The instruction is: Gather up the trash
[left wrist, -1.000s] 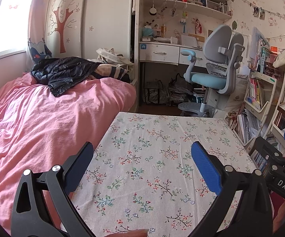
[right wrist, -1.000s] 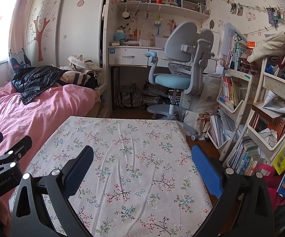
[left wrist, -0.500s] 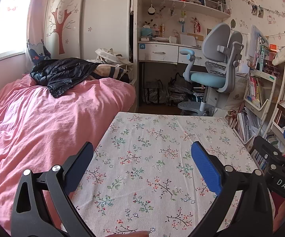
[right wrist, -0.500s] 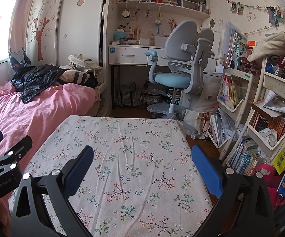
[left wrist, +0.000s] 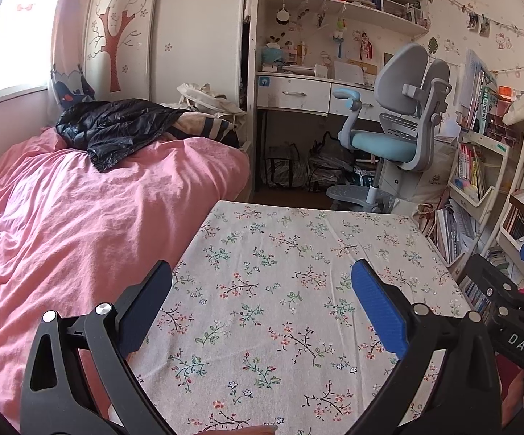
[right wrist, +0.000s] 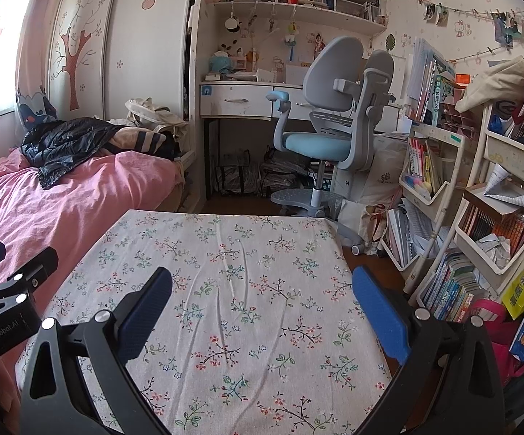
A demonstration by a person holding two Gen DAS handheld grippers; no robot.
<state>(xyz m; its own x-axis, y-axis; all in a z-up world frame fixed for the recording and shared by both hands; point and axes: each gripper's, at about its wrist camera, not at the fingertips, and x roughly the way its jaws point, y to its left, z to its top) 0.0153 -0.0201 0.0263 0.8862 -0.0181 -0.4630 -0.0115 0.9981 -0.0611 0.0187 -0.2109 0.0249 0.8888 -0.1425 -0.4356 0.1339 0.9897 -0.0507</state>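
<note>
My left gripper (left wrist: 262, 272) hangs open above a table under a floral cloth (left wrist: 280, 253), nothing between its blue pads. My right gripper (right wrist: 262, 275) is open too, over the same cloth (right wrist: 243, 272), holding nothing. Each gripper shows at the edge of the other's view: the right gripper (left wrist: 508, 301) beside the table's right side, the left gripper (right wrist: 8, 290) at its left side. No loose trash shows on the cloth. Crumpled paper (right wrist: 495, 246) lies in a shelf bin to the right.
A bed with a pink cover (left wrist: 62, 217) and a black jacket (left wrist: 113, 127) adjoins the table's left side. A grey-blue desk chair (right wrist: 327, 137) and a desk (right wrist: 240, 98) stand beyond it. Book-filled shelves (right wrist: 443, 188) crowd the right.
Both grippers stay open and hold nothing. The views have shifted only very slightly.
</note>
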